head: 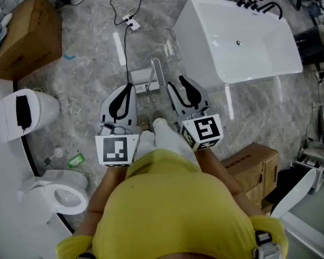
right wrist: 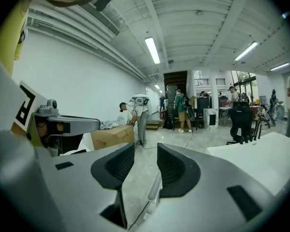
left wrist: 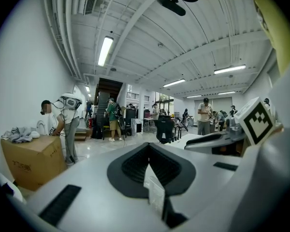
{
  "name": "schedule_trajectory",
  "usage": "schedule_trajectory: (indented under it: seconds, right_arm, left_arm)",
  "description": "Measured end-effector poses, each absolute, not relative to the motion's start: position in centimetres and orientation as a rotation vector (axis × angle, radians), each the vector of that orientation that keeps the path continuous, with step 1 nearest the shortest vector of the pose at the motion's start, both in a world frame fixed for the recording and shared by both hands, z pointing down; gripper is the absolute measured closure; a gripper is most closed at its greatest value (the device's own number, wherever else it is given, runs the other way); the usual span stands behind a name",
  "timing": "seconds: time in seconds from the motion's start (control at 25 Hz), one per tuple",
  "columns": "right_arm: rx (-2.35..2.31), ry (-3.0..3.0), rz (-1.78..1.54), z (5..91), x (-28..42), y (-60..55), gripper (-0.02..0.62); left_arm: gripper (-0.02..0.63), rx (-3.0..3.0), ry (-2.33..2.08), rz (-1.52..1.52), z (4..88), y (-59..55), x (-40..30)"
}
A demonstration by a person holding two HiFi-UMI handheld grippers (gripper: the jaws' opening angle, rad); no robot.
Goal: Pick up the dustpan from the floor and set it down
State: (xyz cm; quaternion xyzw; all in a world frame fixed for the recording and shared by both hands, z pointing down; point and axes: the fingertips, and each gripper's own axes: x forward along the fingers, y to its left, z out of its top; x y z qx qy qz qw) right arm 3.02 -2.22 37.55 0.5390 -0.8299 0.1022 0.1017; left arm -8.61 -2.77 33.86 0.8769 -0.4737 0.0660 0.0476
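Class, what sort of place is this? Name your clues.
Probably a big workshop or showroom hall, not a home bathroom: a bathtub, a toilet and a cardboard box stand on one open floor, with people working beyond.

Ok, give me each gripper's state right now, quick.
Left gripper: closed, nothing visibly held.
Right gripper: open, nothing between its jaws.
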Motion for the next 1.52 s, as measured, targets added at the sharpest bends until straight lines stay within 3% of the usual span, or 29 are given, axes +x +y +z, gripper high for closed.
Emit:
schedule_trajectory:
  seconds: [0.88,1.52]
  right_arm:
    - [1.264,-2.370,0.561,50.5,3.6,-7.2,0.410]
    - [0.861,-2.368,1.234,58.1,1.5,-8.3,0.322]
  left_arm:
    - [0.603,2.594,-1.391,0.359,40.4,-7.3,-5.8]
    - [0.603,2.499,-1.386,0.467,43.4,-9.1,-5.1]
